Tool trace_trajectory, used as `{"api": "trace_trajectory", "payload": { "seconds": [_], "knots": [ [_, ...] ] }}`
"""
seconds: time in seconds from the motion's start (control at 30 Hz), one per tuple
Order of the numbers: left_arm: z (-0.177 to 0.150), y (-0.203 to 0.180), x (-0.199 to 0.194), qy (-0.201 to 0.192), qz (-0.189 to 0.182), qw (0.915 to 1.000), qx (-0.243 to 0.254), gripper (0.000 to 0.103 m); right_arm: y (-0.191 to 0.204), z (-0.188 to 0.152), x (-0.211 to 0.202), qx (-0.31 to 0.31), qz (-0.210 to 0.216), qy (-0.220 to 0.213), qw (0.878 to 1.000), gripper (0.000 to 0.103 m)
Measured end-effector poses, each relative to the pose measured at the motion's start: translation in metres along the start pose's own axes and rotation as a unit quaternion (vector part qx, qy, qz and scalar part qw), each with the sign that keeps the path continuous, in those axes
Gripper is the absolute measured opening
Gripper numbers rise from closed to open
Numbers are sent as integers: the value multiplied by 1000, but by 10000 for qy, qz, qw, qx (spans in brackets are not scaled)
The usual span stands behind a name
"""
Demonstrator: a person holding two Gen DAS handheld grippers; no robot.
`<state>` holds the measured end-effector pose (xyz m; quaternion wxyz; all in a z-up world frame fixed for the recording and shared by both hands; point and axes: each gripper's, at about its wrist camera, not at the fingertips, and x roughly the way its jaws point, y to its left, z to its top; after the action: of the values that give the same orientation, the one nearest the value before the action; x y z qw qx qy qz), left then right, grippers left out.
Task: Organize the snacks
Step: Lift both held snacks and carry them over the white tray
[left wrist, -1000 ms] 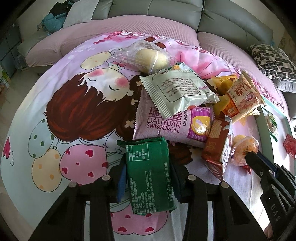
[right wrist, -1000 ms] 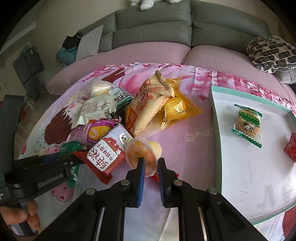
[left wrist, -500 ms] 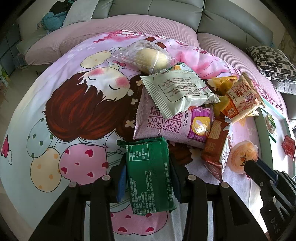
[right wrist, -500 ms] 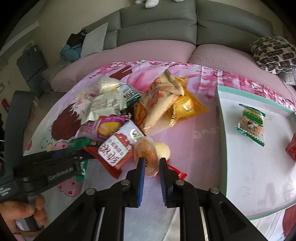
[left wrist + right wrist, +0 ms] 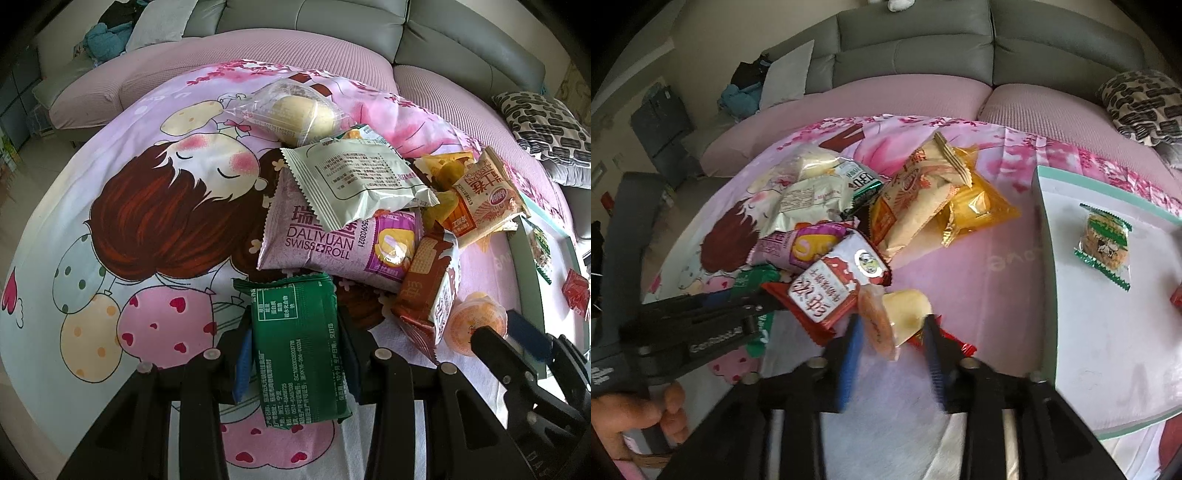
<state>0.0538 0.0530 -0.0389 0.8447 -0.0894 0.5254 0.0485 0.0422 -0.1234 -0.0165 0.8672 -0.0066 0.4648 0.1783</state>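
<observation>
A heap of snack packets lies on a pink cartoon cloth. My left gripper (image 5: 295, 350) is shut on a green packet (image 5: 297, 354) at the heap's near edge. My right gripper (image 5: 892, 334) is open around an orange jelly cup (image 5: 886, 321) tipped on its side, beside a red and white wafer packet (image 5: 831, 284). The jelly cup (image 5: 474, 325) and the right gripper's fingers (image 5: 524, 332) also show in the left wrist view. A purple Swiss roll packet (image 5: 332, 240) and a pale green packet (image 5: 354, 181) lie behind.
A white tray with a teal rim (image 5: 1047, 258) at the right holds a green-edged snack (image 5: 1104, 243) and a red one (image 5: 1176, 295). An orange-beige packet (image 5: 912, 199), a yellow packet (image 5: 975, 203) and a clear bun packet (image 5: 295, 110) lie in the heap. A sofa curves behind.
My right gripper was shut behind the jelly cup; its jaws have opened and now stand on either side of the cup, which has tipped over. The left gripper keeps still on the green packet.
</observation>
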Motion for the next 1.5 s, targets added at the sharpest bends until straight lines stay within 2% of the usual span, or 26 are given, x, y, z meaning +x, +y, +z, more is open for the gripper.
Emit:
{"api": "trace_trajectory", "payload": {
  "seconds": [0.03, 0.33, 0.43, 0.47, 0.7, 0.83, 0.93, 1.1, 1.5],
  "knots": [
    [0, 0, 0, 2, -1, 10000, -2, 42, -1, 0, 1, -15, -29, -16, 10000, 54],
    [0, 0, 1, 7, 12, 10000, 3, 42, -7, 13, 25, -123, 47, 44, 9999, 54],
    [0, 0, 1, 6, 16, 10000, 9, 42, -5, 13, 25, -158, 33, 23, 9999, 52],
    [0, 0, 0, 6, 18, 10000, 11, 42, -5, 13, 25, -159, 49, 27, 9999, 47],
    [1, -2, -2, -47, 12, 10000, 56, 42, -1, 11, 20, -268, -47, 5, 9996, 47],
    [2, 1, -9, -174, -28, 9998, 21, 42, -5, 14, 10, -149, -73, -138, 9998, 45],
    [4, 2, -16, -282, -40, 9996, 24, 42, -8, 16, 3, -108, -94, -247, 9996, 39],
    [6, 3, -25, -419, -7, 9991, 37, 42, -10, 18, -6, -74, -88, -349, 9993, 39],
    [14, -5, -62, -1061, -3, 9943, 57, 42, -19, 19, -25, 118, -42, -605, 9981, 39]
  ]
}}
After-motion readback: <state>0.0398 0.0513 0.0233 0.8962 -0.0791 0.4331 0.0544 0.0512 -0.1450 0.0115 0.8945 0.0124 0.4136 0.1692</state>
